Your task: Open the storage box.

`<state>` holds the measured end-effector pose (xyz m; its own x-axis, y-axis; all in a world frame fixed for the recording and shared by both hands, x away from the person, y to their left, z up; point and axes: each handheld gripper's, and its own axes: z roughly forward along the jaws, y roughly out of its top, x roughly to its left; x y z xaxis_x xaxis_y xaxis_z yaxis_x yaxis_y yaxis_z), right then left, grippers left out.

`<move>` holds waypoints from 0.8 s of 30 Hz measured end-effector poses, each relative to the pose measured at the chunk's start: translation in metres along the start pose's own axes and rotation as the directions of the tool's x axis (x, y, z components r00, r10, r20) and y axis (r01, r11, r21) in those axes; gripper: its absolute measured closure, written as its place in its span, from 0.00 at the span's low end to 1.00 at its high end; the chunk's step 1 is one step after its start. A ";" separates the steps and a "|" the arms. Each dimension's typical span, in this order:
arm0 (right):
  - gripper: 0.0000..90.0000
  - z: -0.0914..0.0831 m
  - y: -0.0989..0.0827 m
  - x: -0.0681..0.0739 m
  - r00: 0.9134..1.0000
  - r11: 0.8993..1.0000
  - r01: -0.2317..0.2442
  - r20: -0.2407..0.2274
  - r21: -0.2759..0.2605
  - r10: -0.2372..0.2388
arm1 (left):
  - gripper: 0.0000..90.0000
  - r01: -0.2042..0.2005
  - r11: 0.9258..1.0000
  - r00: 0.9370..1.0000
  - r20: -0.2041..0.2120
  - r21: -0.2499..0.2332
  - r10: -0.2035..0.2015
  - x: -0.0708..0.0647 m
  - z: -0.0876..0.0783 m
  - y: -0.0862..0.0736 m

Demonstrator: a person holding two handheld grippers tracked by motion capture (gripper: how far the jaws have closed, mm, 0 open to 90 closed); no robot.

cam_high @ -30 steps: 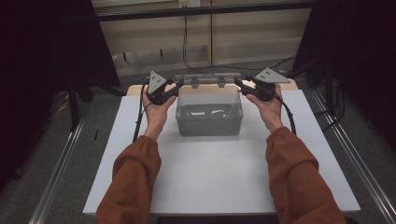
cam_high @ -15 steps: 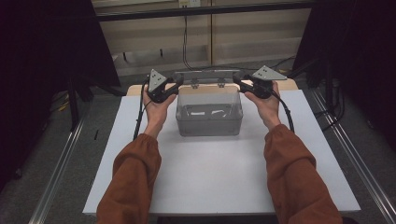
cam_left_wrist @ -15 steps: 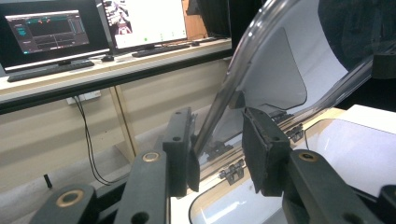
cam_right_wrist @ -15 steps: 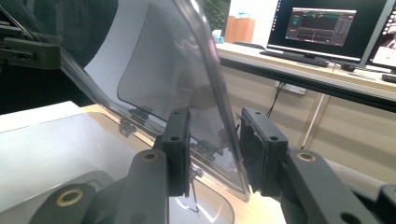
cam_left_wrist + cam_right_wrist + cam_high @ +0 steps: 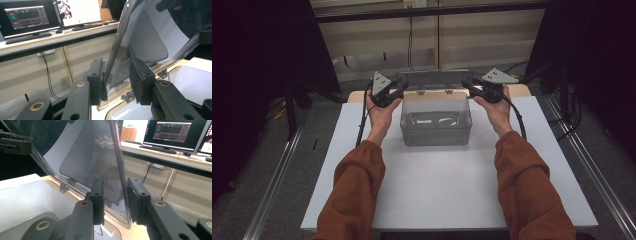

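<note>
Lid [image 5: 435, 90] of the clear plastic box [image 5: 436, 122] is flipped up on its hinges at the back, standing roughly upright in the upper middle of the high view, and each side edge of it sits in a gripper.

Starting on the left of that frame: the left gripper [image 5: 400, 83] is held up in the person's left hand [image 5: 381, 111], just off the box's upper left corner, jaws pointing in toward the lid. In the left gripper view [image 5: 117, 80] the clear panel [image 5: 140, 37] runs up from between the two black jaws toward the top of the frame, and the jaws are squeezed in on its edge, so it's pinching the lid. Hinges [image 5: 162, 73] show low right of the jaws there, and monitors [image 5: 27, 16] sit on a desk in the upper left.

Middle of the high view: the box stands on the white worktop [image 5: 447, 185], open, with what looks like something pale inside, too dim to make out.

On the right: the right gripper [image 5: 468, 81] mirrors the other one, held in the right hand [image 5: 497, 107] at the box's upper right corner. In the right gripper view [image 5: 115, 198] the lid's edge [image 5: 117, 157] stands between the pads; the jaws have just been closing in on it and look to be clamped on the edge now. A monitor [image 5: 175, 132] is in the upper right there.
</note>
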<state>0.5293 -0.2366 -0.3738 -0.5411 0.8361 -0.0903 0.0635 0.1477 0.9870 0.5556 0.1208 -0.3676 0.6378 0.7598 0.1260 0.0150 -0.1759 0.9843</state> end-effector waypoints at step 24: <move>0.78 0.010 0.004 -0.007 1.000 1.000 -0.006 0.016 -0.007 0.006 | 0.70 0.014 0.999 1.000 -0.023 0.037 -0.013 0.015 0.016 -0.013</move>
<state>0.5421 -0.2369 -0.3704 -0.5271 0.8454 -0.0862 0.0611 0.1389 0.9884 0.5776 0.1244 -0.3808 0.6197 0.7762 0.1157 0.0525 -0.1882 0.9807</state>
